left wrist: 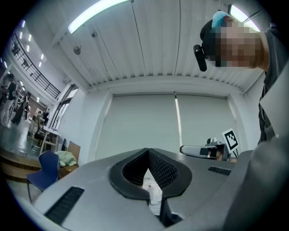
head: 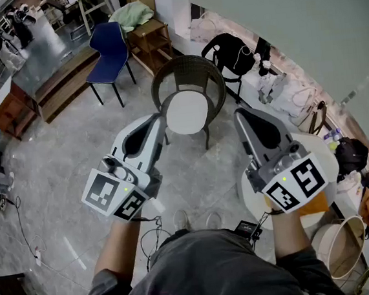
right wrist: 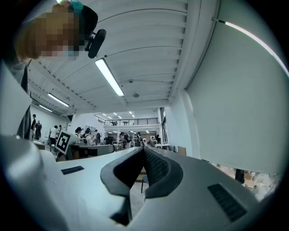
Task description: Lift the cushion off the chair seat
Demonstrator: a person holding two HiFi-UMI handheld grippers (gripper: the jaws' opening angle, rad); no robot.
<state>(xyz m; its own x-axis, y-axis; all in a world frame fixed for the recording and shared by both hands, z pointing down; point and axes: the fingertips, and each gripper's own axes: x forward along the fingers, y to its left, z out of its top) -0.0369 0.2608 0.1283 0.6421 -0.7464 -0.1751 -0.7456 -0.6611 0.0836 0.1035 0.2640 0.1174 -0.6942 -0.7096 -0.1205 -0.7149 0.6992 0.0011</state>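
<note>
- The white round cushion (head: 186, 113) lies flat on the seat of the brown woven chair (head: 187, 72). It covers almost the whole seat, right out to the front edge.
- The job has not begun. Nothing touches the cushion yet.
- To do it well, I think both grippers must first open up. Then they must go down and forward to the chair.
- The front edge of the seat looks like the best spot to grab. The chair back curves round the other edges and gets in the way.
- One finger should slip under the cushion's rim and one should go on top, then they pinch.
- A soft cushion may droop. Holding it at the left and the right of the front edge would keep it flat.
- Then lift straight up, so it does not catch on the chair back.
- The left gripper (head: 158, 119) is held out in front of the person, up high and not touching the chair. Its two fingers are pressed together with nothing between them.
- The right gripper (head: 239, 112) is beside it, held the same way. Its fingers are together too and hold nothing.
- Both point forward and tip up a little. Their cameras see wall and ceiling.
</note>
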